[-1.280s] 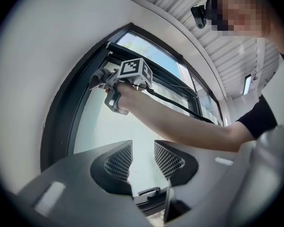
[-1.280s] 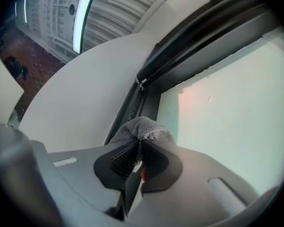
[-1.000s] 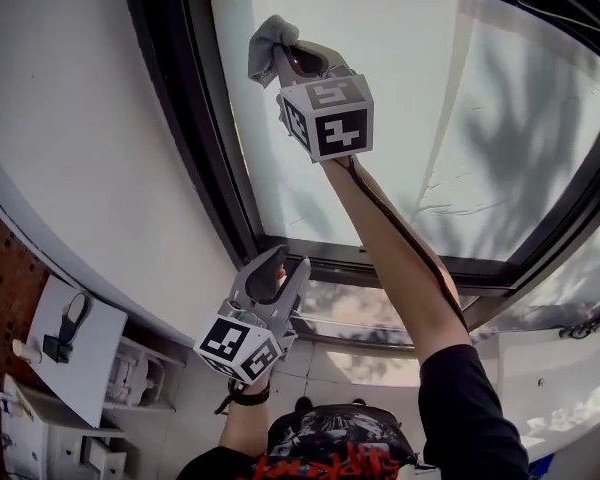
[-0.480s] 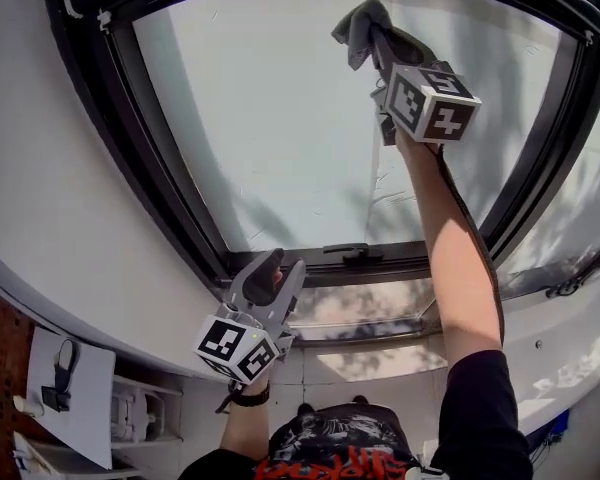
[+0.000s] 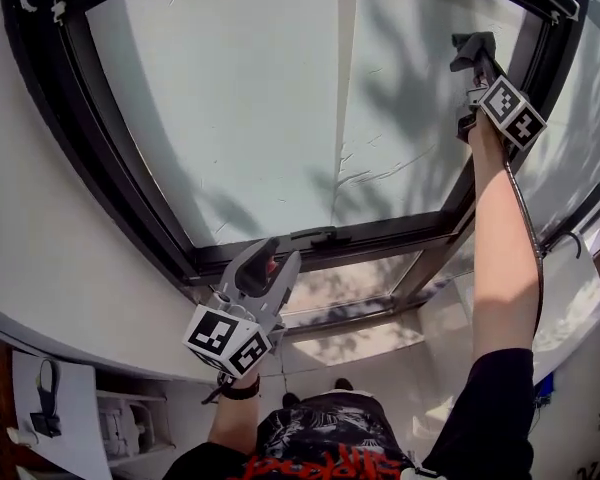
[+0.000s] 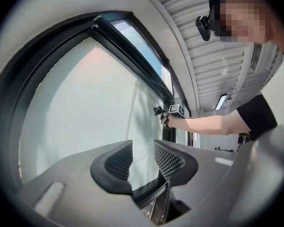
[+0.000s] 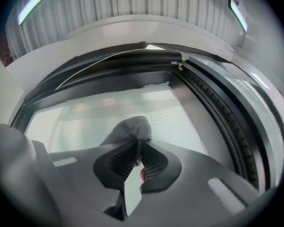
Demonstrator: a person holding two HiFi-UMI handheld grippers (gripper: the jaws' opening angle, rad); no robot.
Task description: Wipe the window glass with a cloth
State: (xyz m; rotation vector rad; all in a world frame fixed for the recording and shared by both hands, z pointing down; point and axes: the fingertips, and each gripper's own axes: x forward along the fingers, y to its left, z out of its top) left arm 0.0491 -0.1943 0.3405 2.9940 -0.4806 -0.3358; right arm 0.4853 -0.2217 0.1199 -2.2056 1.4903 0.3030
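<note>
The window glass (image 5: 280,118) fills the upper part of the head view inside a black frame. A grey cloth (image 5: 468,46) is pressed to the pane at its upper right, close to the frame's right post. My right gripper (image 5: 477,56) is shut on that cloth, arm stretched up. In the right gripper view the cloth (image 7: 130,128) bunches out past the closed jaws of the right gripper (image 7: 138,148) against the glass. My left gripper (image 5: 277,258) hangs low by the bottom rail, open and empty; in its own view the left gripper (image 6: 143,155) frames the pane, with the right gripper (image 6: 164,113) far off.
The black window frame (image 5: 130,208) carries a handle (image 5: 315,236) on its bottom rail, with a smaller lower pane (image 5: 350,288) beneath. White wall (image 5: 40,218) lies left of the window. A white shelf unit (image 5: 120,423) sits at the lower left.
The right gripper has swept the cloth across the glass from the upper left to the right edge of the pane. The left gripper has stayed low near the bottom rail, shifting only slightly.
</note>
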